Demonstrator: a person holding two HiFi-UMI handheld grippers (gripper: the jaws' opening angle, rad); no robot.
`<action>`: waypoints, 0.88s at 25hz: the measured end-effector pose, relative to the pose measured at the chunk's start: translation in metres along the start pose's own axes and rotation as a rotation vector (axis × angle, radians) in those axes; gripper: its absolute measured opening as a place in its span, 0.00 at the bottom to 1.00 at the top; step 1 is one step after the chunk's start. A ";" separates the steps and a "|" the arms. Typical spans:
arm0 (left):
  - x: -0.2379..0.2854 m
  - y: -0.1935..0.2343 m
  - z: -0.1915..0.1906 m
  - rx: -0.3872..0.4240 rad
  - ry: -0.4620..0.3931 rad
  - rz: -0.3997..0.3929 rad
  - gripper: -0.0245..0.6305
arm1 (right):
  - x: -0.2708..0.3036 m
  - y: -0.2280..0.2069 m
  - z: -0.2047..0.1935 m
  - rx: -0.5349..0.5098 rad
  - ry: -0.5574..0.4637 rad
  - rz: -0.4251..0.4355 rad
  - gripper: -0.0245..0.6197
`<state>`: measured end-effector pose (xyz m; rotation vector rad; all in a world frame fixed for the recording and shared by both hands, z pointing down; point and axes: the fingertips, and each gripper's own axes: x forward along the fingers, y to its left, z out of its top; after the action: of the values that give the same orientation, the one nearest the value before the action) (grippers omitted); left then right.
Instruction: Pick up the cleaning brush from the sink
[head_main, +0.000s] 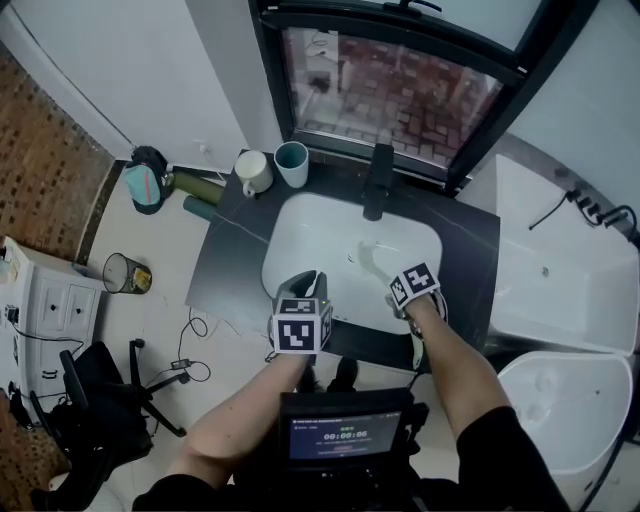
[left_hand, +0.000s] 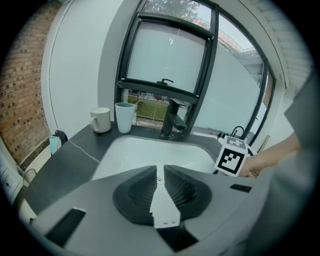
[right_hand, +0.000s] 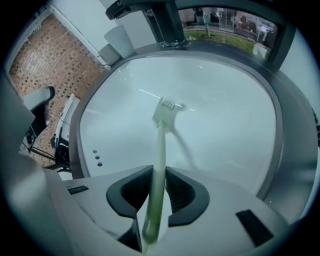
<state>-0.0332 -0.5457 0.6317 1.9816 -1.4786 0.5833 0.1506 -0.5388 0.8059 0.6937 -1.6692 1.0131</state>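
The cleaning brush (right_hand: 164, 108) has a pale green handle and a white head, and it lies tilted over the white sink (right_hand: 230, 125) basin. My right gripper (right_hand: 159, 174) points steeply down into the basin and is shut on the brush's handle, which runs up between the pads. In the head view the brush (head_main: 372, 258) shows just beyond the right gripper (head_main: 390, 285) at the sink's (head_main: 300, 225) front right. My left gripper (head_main: 306, 285) hovers over the sink's front rim, shut with nothing in it; its jaws (left_hand: 160, 171) meet above the sink (left_hand: 130, 150).
A black faucet (head_main: 377, 185) stands at the back of the sink. A white mug (head_main: 254, 172) and a teal cup (head_main: 292, 163) sit on the dark counter (head_main: 225, 260) at the back left. A white fixture (head_main: 560, 270) lies to the right, a bin (head_main: 125, 272) on the floor left.
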 end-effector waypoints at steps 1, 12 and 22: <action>0.001 0.001 0.000 -0.003 -0.001 0.000 0.12 | 0.002 -0.001 -0.001 0.005 0.019 -0.010 0.12; -0.010 0.011 -0.003 -0.013 -0.009 -0.015 0.12 | 0.000 0.005 0.003 0.078 0.011 -0.028 0.07; -0.059 0.012 0.013 0.012 -0.073 -0.073 0.12 | -0.054 0.035 -0.004 0.151 -0.116 -0.017 0.07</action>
<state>-0.0618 -0.5158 0.5858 2.0764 -1.4417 0.4944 0.1409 -0.5198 0.7455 0.8792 -1.6952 1.1137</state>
